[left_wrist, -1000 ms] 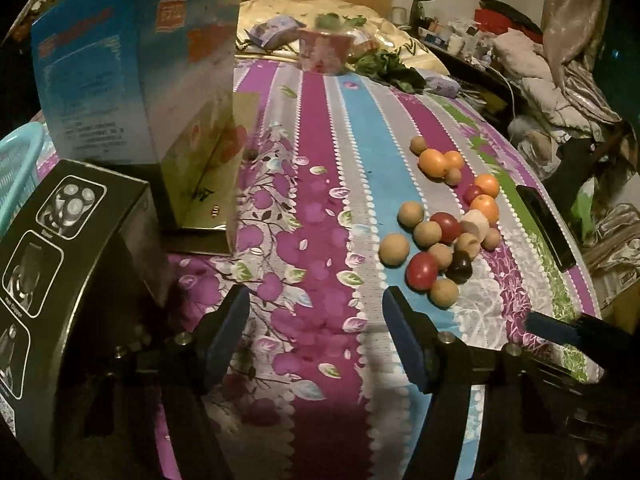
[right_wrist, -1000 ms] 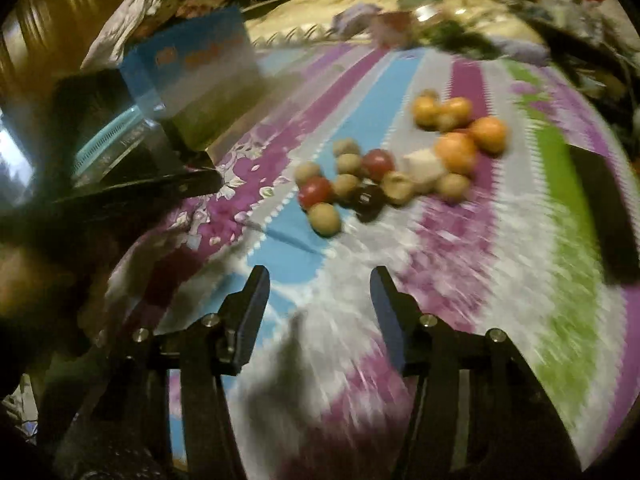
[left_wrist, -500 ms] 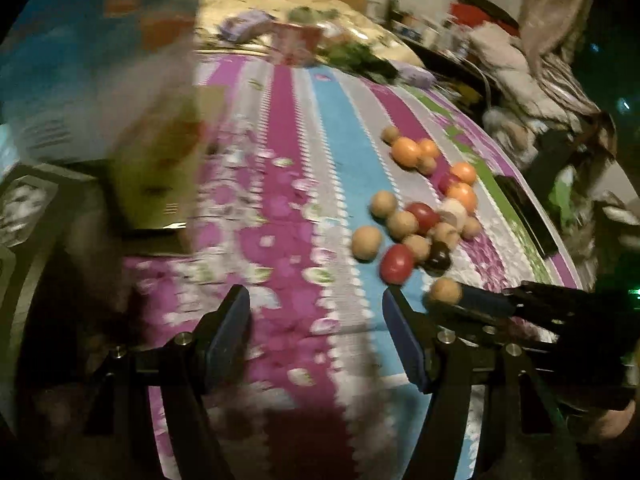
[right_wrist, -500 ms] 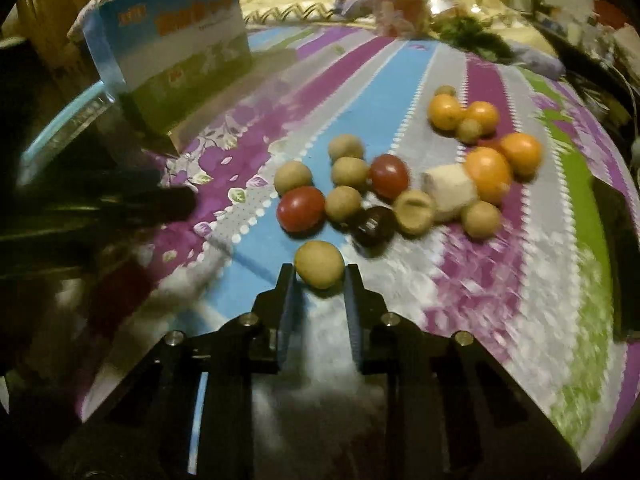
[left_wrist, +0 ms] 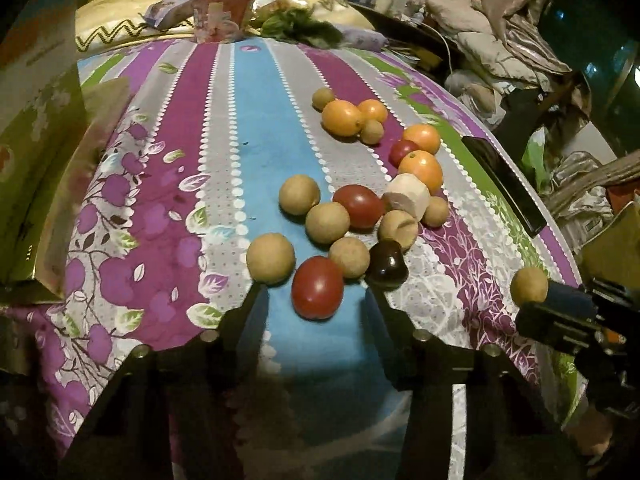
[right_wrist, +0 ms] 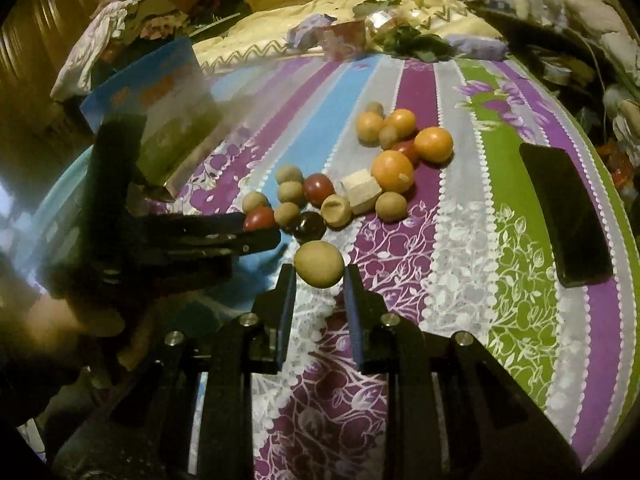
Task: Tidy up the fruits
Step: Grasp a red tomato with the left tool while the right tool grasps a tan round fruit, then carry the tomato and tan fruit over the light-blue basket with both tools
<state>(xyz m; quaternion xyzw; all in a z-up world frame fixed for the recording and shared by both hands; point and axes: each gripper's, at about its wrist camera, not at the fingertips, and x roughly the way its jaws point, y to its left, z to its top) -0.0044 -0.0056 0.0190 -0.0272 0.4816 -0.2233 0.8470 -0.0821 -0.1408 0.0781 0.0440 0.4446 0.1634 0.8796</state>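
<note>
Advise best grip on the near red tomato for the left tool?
Pinch the red tomato across its widest middle, coming from the near side along the cloth. It already lies between the open left tool's fingers, though a tan fruit touches its far side.

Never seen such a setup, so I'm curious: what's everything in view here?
tan round fruits: eight loose, tan, clustered on bedsheet
held tan fruit: one, tan, in right gripper
oranges: four, orange, cluster's far side
red fruits: three, red, within cluster
dark fruit: one, near-black, cluster's near edge
pale chunk: one, cream, mid-cluster
phone: one, black, on green stripe
carton: one, blue-green, left of fruits
bedsheet: one, striped purple-blue-grey-green, under everything
left gripper: one, black, open before nearest red fruit
right gripper: one, black, shut on held tan fruit
</note>
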